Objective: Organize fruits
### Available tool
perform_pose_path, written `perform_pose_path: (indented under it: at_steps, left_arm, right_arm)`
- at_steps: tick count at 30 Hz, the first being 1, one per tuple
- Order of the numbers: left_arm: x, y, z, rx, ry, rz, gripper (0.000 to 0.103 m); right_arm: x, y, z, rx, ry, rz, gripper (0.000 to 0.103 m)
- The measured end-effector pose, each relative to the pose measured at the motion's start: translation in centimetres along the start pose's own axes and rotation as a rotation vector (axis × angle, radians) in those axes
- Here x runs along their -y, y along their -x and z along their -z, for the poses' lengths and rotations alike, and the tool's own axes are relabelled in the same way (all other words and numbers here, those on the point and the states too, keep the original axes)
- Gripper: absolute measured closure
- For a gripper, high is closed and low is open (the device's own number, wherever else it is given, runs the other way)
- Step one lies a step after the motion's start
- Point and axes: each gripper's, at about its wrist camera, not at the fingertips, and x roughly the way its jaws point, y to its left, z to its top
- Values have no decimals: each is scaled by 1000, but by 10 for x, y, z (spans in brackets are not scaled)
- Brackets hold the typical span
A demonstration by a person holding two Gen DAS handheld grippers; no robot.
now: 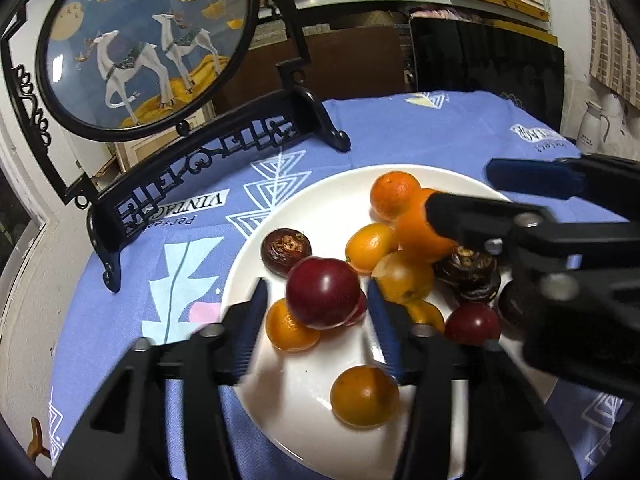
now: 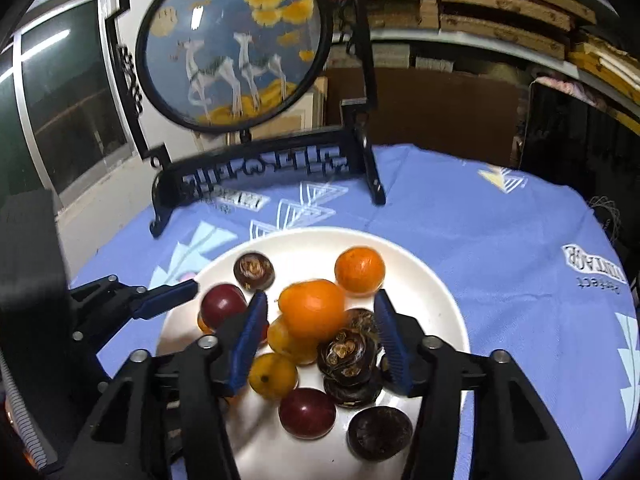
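A white plate [image 1: 320,208] [image 2: 432,280] on the blue tablecloth holds several oranges, kumquats, red plums and dark water chestnuts. My left gripper [image 1: 316,300] is open, its jaws on either side of a red plum [image 1: 322,292] without closing on it. My right gripper [image 2: 320,312] is open, its jaws on either side of a large orange [image 2: 312,308] that lies on the pile; it comes in from the right in the left wrist view [image 1: 460,188]. The left gripper shows at the plate's left edge in the right wrist view [image 2: 188,286].
A black carved stand with a round deer picture [image 1: 132,40] [image 2: 236,44] stands at the table's back left. A black chair [image 1: 488,64] is behind the table, and a white jug [image 1: 596,124] at the far right. The blue tablecloth [image 1: 400,132] surrounds the plate.
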Motion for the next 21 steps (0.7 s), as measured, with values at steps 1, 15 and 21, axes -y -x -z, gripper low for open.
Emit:
perform_pose_path:
  at_steps: [1, 15, 21]
  left_arm:
    - [-1, 2, 0, 8, 1, -3, 36]
    - [-3, 83, 23, 174, 0, -29, 6]
    - [-5, 120, 34, 217, 23, -18, 5]
  right_arm:
    - [0, 6, 0, 11, -4, -2, 46]
    - [-10, 99, 60, 186, -17, 44, 30]
    - [-12, 133, 89, 224, -68, 25, 23]
